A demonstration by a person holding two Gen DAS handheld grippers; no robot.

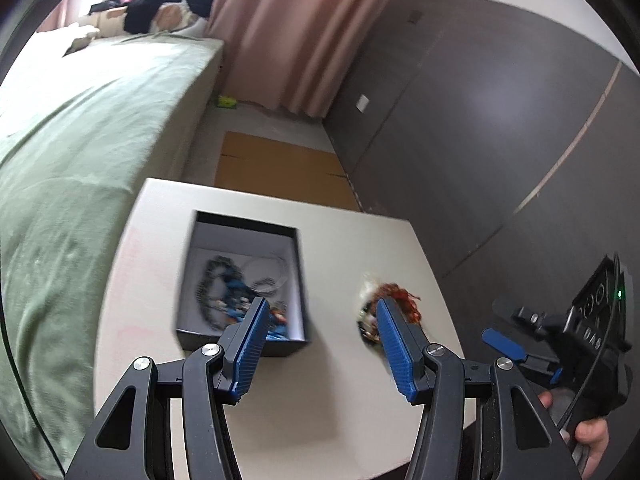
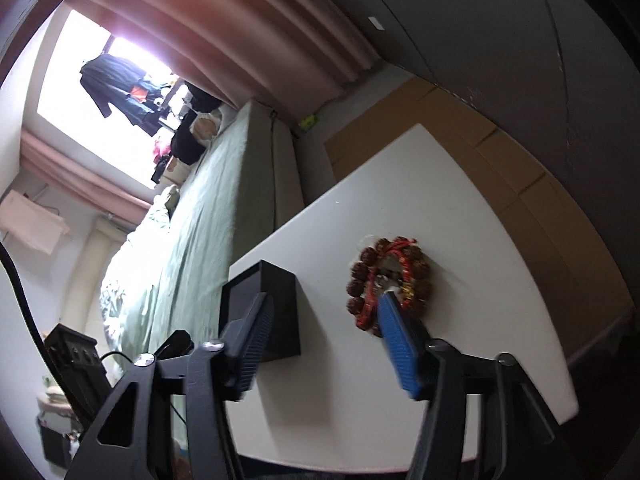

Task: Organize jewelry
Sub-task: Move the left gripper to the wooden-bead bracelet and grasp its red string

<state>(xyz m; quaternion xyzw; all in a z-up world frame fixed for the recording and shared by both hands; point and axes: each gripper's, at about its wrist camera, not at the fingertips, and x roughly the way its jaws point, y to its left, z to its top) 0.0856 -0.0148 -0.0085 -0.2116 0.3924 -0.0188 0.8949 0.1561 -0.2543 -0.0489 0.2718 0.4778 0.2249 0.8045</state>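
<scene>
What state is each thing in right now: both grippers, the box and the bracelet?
Left gripper: open, empty, above the table.
Right gripper: open, empty.
Black box: lidless, holding several blurred jewelry pieces.
Brown bead bracelet: flat on the white table, outside the box, ungrasped, with red cord.

White table (image 1: pixel 344 376) stands beside a bed (image 1: pixel 80 152) with green cover; flattened cardboard (image 1: pixel 276 172) lies on the floor between table and dark grey wall panels (image 1: pixel 480 120). Pink curtains (image 1: pixel 296 28) hang at the far end. Bright daylight through window (image 2: pixel 80 92), clothes hanging there.
</scene>
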